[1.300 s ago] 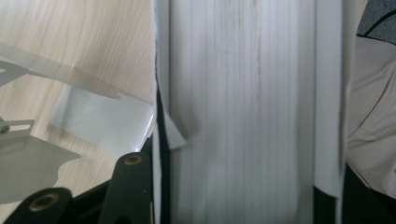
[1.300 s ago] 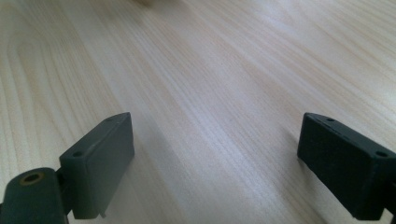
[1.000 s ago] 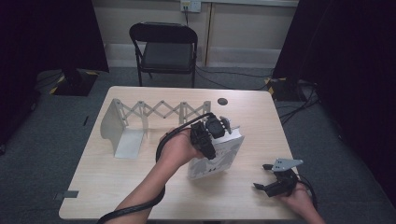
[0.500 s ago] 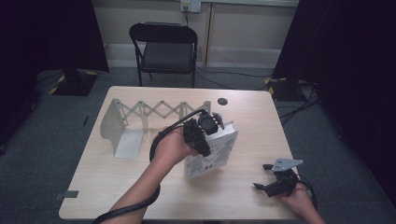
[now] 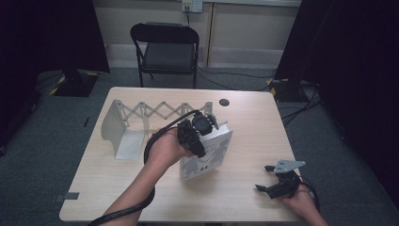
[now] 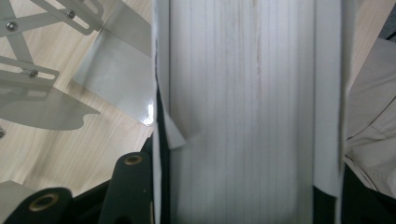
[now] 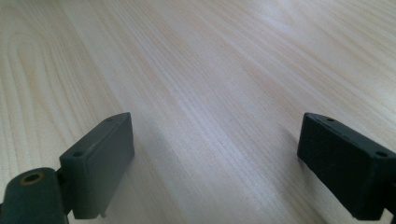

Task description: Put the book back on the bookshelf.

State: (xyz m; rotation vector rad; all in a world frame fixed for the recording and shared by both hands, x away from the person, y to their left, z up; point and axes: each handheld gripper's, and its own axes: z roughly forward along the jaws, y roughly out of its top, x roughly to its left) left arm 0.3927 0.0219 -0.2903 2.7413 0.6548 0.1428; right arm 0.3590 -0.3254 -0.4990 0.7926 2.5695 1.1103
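Note:
A thick white book [image 5: 210,156] stands tilted on one edge in the middle of the wooden table [image 5: 244,136]. My left gripper [image 5: 196,133] is shut on its upper end, coming in from the left. In the left gripper view the book's page edges [image 6: 243,84] run up between the two black jaws of the left gripper [image 6: 243,198], which press on both covers. My right gripper [image 5: 264,178] rests open near the table's front right edge, apart from the book. Its jaws [image 7: 217,158] stand wide over bare wood with nothing between them.
An expandable metal book rack [image 5: 126,126] with scissor bars stands at the table's back left, its end plates [image 6: 51,105] just left of the book. A small dark disc [image 5: 224,102] lies near the back edge. A black chair [image 5: 168,47] stands behind the table.
The left hand has shifted slightly left and tipped the book up more steeply onto its edge. The right gripper has stayed where it was.

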